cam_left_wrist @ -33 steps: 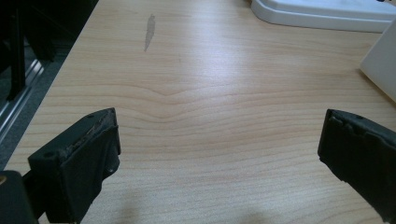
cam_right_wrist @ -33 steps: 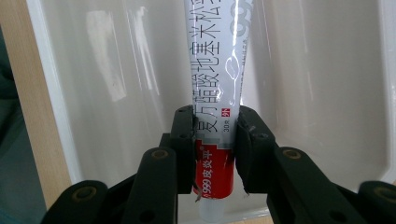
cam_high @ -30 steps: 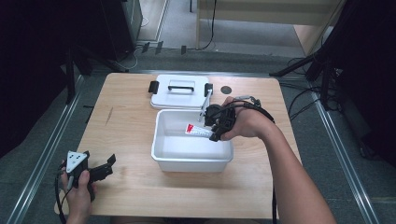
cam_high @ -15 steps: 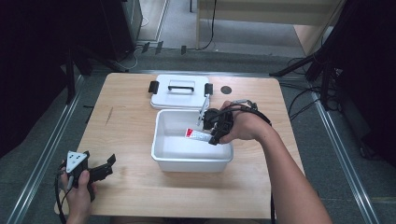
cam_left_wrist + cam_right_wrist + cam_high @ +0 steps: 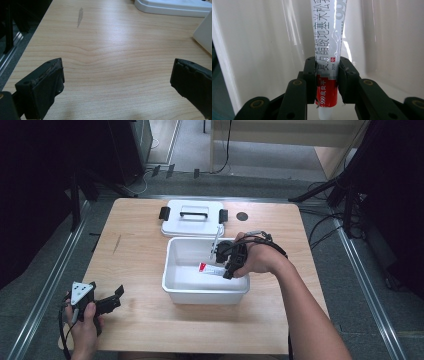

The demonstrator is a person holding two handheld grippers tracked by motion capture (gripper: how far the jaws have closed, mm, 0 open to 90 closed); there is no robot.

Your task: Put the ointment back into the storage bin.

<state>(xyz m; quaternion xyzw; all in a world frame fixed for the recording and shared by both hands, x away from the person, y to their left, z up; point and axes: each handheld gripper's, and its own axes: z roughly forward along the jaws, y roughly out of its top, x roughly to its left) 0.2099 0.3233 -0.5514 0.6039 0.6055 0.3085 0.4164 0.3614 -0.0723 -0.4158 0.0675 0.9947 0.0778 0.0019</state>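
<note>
At the bench's [image 5: 140, 270] near left corner, the left gripper [image 5: 111, 301] rests low over bare wood, its fingers [image 5: 47, 82] spread wide with nothing between them. Toward the far edge, near the middle, a white lid [image 5: 192, 218] with black clips lies flat. Just in front of it, touching or nearly so, stands an open white tub [image 5: 205, 292]. Reaching into the tub from its right side, the right gripper [image 5: 226, 261] has its fingers [image 5: 345, 75] clenched on a white and red tube [image 5: 328, 50], which lies across the tub's inside, its red end toward the left wall.
</note>
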